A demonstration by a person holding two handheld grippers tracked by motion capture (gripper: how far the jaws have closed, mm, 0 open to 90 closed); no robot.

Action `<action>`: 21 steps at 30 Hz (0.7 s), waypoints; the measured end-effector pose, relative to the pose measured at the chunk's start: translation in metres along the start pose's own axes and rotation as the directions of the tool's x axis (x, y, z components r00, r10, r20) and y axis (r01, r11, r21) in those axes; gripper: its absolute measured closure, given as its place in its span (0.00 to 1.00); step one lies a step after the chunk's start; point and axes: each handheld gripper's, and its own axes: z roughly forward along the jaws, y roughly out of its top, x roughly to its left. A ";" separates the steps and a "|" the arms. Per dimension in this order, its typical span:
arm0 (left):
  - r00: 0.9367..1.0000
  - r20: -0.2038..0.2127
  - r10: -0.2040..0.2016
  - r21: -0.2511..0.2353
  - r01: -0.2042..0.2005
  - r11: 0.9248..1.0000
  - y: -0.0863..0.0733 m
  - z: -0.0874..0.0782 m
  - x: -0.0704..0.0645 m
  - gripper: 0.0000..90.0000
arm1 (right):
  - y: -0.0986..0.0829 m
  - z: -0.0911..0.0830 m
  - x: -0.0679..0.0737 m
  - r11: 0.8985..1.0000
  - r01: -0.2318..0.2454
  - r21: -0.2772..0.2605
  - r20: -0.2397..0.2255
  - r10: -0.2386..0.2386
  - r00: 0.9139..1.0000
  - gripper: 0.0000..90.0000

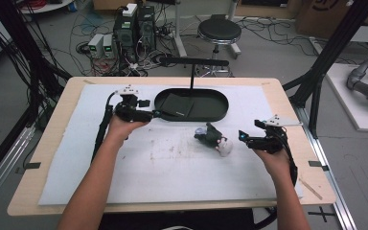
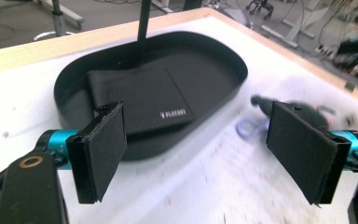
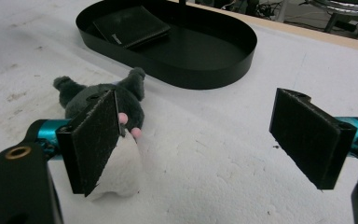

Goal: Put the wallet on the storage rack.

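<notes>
A black oval tray (image 1: 218, 112) lies at the back middle of the white mat, with a black wallet (image 1: 176, 105) flat in its left half. My left gripper (image 1: 156, 114) is open at the tray's left rim, nothing between its jaws. From the left gripper view the wallet (image 2: 140, 100) lies in the tray (image 2: 214, 51) just past the open left gripper (image 2: 200, 154). A grey and white plush toy (image 1: 214, 139) lies on the mat in front of the tray. My right gripper (image 1: 242, 135) is open just right of it. The plush toy (image 3: 107, 100) sits partly behind the left jaw of the right gripper (image 3: 205, 140).
A thin black post with a crossbar (image 1: 194, 62) rises behind the tray. Beyond the table stand a stool (image 1: 219, 31), computer towers (image 1: 134, 26) and loose cables. Black frame posts (image 1: 316, 76) flank the table. The mat's front half (image 1: 172, 172) is bare and stained.
</notes>
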 end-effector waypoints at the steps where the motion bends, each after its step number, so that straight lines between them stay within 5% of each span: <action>1: 1.000 0.001 -0.003 -0.011 0.003 1.000 -0.005 -0.004 -0.002 0.21 | 0.000 0.000 0.000 1.000 0.001 -0.002 0.002 -0.001 1.000 0.18; 7: 0.999 -0.027 0.041 -0.042 -0.042 0.998 -0.028 -0.022 -0.007 0.19 | 0.000 0.001 0.002 1.000 -0.002 0.004 0.006 0.002 1.000 0.18; 13: 0.997 0.013 0.080 -0.076 -0.079 0.994 -0.029 -0.033 -0.013 0.19 | 0.000 0.004 0.002 1.000 -0.001 0.006 -0.001 0.001 1.000 0.18; 21: 0.994 0.007 0.113 -0.117 -0.112 0.987 -0.027 -0.048 -0.016 0.19 | 0.001 0.004 0.000 1.000 -0.007 0.004 -0.003 0.007 1.000 0.18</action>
